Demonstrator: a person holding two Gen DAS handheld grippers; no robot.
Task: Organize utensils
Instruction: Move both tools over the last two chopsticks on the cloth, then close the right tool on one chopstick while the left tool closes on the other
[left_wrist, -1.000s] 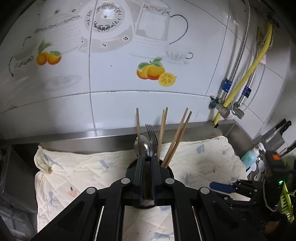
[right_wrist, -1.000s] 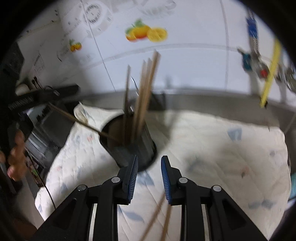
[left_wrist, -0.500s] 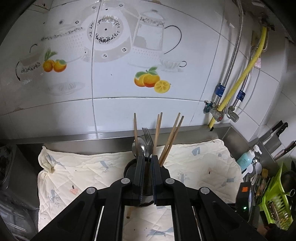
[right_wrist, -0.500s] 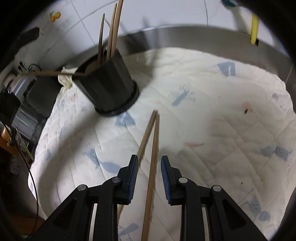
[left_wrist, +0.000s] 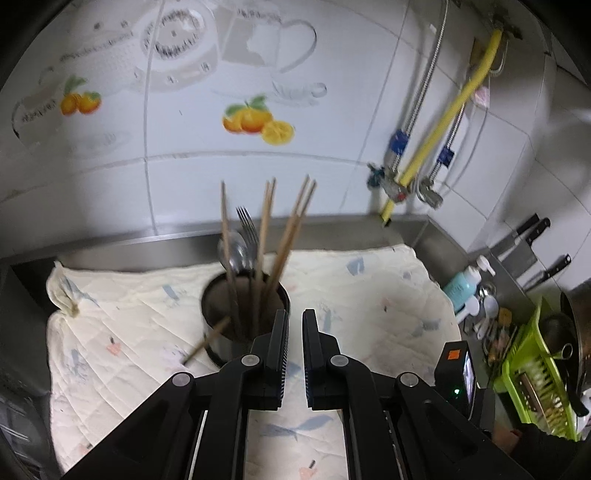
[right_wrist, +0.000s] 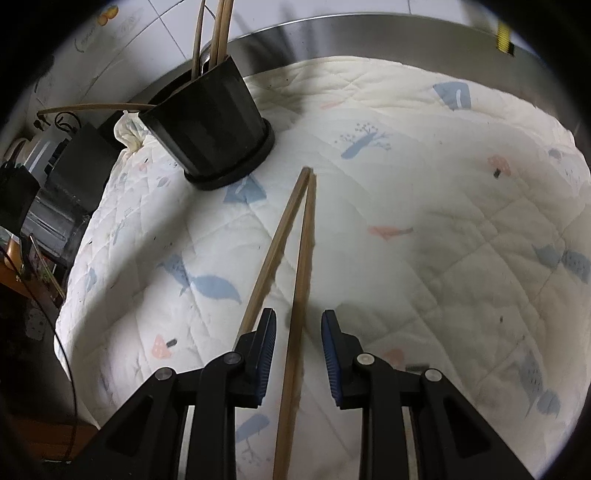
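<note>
I am now lowering the right hand-held gripper (right_wrist: 298, 341), jaws apart and empty, around the pair of loose wooden chopsticks (right_wrist: 295, 266) lying on the quilted cream cloth (right_wrist: 443, 206) near the black cylindrical utensil holder (right_wrist: 210, 125), while the left hand-held gripper (left_wrist: 294, 343), narrow and empty, is backing off the holder, so these two remain to be stowed.

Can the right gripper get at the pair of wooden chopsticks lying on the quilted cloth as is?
Probably yes: the right gripper is open, one of the wooden chopsticks runs between its fingers, the other beside its left finger, nothing on top.

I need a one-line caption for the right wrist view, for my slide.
Open right tongs straddle one of two chopsticks lying on the quilted cloth, near the black utensil holder.
</note>
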